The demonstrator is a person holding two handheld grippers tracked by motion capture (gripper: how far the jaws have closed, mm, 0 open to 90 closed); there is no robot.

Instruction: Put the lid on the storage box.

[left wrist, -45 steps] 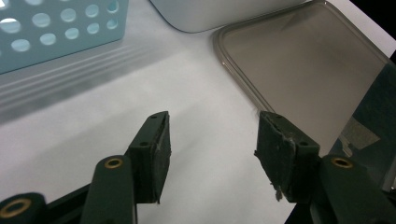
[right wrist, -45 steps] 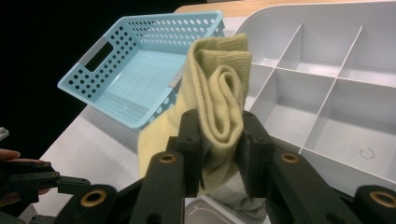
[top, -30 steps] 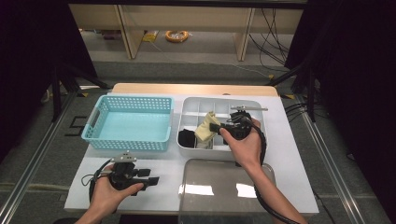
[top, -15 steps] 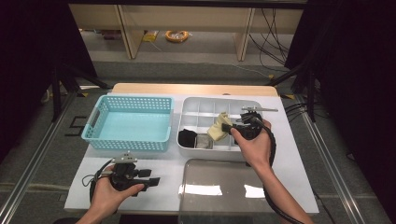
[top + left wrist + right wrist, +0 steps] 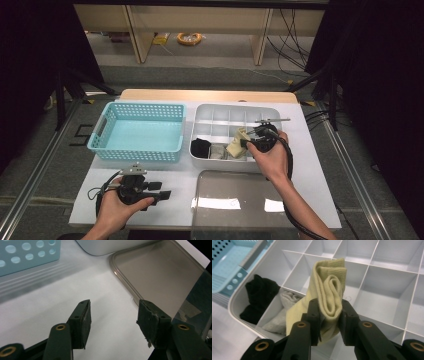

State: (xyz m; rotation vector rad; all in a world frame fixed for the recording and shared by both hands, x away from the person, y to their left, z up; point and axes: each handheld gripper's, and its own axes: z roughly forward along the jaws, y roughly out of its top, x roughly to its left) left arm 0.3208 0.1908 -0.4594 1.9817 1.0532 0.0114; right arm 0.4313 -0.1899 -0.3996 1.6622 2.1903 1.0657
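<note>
One rolled pale-yellow sock point(image 5: 329, 297), folded double, is pinched in the right claw point(image 5: 329, 322); left claw point(image 5: 113, 320) gapes.

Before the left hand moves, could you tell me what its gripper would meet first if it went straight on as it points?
Probably the clear lid: the left gripper, fingers open and empty, points over bare table towards the lid's rim, though depth is hard to judge.

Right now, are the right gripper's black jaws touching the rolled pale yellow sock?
Touching. The right gripper view shows both pads of the right gripper pressed against the rolled pale yellow sock, above the white divided tray.
</note>
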